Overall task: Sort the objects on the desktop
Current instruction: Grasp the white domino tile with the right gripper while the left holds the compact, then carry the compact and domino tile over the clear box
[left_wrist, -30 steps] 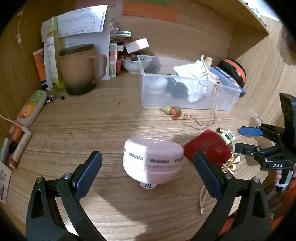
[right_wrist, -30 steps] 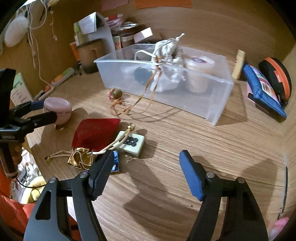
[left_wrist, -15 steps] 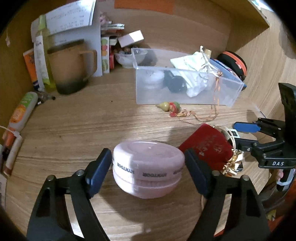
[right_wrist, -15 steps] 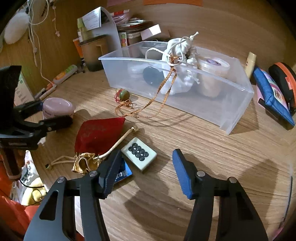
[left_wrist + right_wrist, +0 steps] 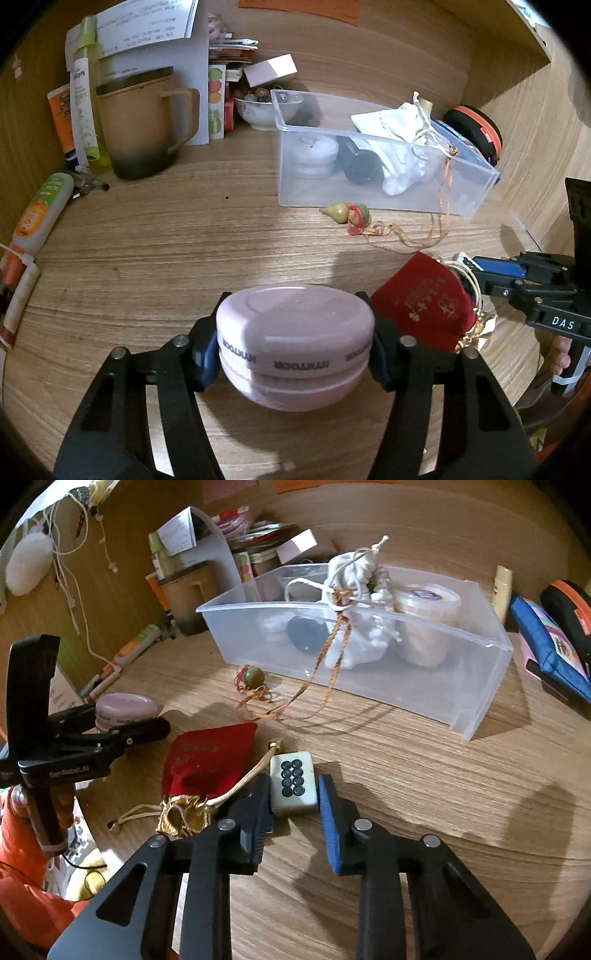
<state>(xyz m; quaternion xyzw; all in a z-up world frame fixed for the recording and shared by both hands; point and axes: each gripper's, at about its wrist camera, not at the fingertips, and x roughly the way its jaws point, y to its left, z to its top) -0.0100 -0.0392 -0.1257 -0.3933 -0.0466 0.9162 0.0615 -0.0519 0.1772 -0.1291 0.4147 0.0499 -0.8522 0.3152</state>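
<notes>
In the left wrist view, the left tongs (image 5: 293, 350) have just been closing and now clamp the pink round case (image 5: 294, 334) on the worktop (image 5: 166, 251). In the right wrist view, the right tongs (image 5: 293, 797) pinch the mahjong tile (image 5: 293, 781) beside the red pouch (image 5: 208, 762).

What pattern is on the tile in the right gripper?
Eight dark circles in two columns on the cream tile; clearest in the right wrist view.
</notes>
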